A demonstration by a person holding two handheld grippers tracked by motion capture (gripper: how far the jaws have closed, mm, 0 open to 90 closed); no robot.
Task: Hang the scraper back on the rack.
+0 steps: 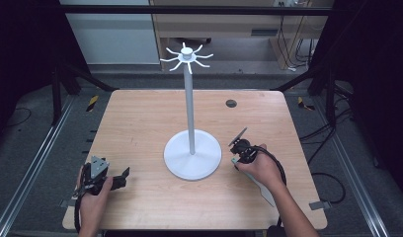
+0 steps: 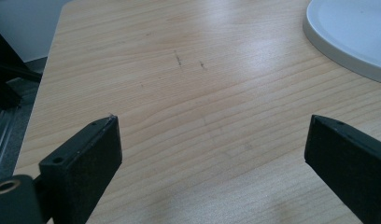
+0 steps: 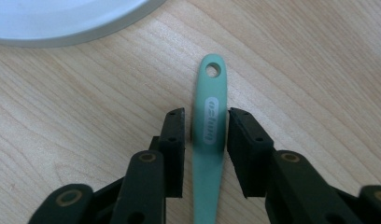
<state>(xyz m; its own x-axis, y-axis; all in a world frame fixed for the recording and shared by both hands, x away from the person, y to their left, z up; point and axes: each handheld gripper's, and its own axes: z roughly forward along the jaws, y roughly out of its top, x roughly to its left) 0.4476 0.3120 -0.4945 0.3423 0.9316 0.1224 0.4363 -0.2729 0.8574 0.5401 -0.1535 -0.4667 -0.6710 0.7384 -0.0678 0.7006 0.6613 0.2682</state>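
A mint-green utensil handle (image 3: 208,126) with a hole at its tip lies flat on the wooden table (image 1: 140,128). It points toward the round base (image 3: 62,18) of a white stand. My right gripper (image 3: 206,116) straddles that handle, open, with a thin gap still showing at the left pad (image 3: 175,135). In the high view the right gripper (image 1: 237,148) sits just right of the stand base (image 1: 192,158), and the utensil's pale blade (image 1: 266,191) runs back under the forearm. My left gripper (image 1: 123,178) rests near the front left, open wide (image 2: 212,135) over bare wood.
The stand's thin pole (image 1: 189,108) rises from the middle of the table to a crown of white hooks (image 1: 187,55). A small dark grommet (image 1: 231,103) sits at the back right. The stand base edge (image 2: 352,32) lies ahead and right of the left gripper.
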